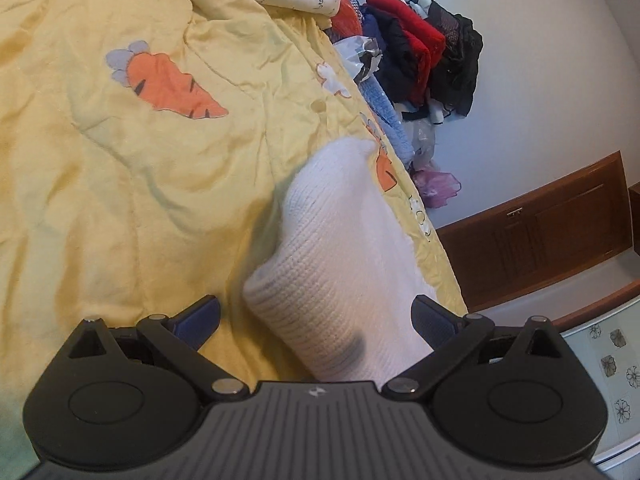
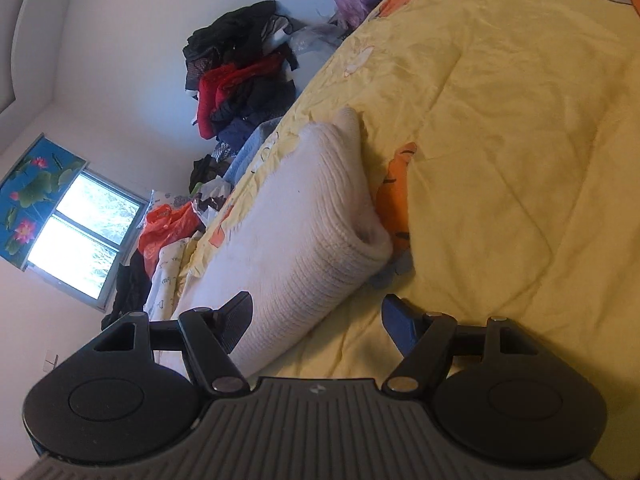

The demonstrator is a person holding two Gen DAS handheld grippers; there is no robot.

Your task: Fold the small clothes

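Left wrist view, left to right: yellow carrot-print quilt [image 1: 120, 184] fills the left and centre, wrinkled, bare of other things across that side. White knit garment [image 1: 332, 264], folded into a thick roll, lies on the quilt near the bed's right edge, its near end between the fingers of the left tongs [image 1: 316, 320]. Tongs spread wide apart; the right finger appears to touch the knit, the left finger stands off it. Past the bed edge: heap of dark and red clothes [image 1: 420, 48] against the wall, wooden cabinet [image 1: 560, 224] lower right.

Right wrist view, left to right: window [image 2: 84, 236] far left, the same clothes heap [image 2: 240, 92] along the wall. The knit roll [image 2: 312, 216] runs along the quilt's left edge; its rolled end faces the open quilt [image 2: 520, 160]. Right tongs [image 2: 318, 320] gape wide, left finger against the roll's near end, right finger over bare quilt. Wide bare quilt to the right of the roll.
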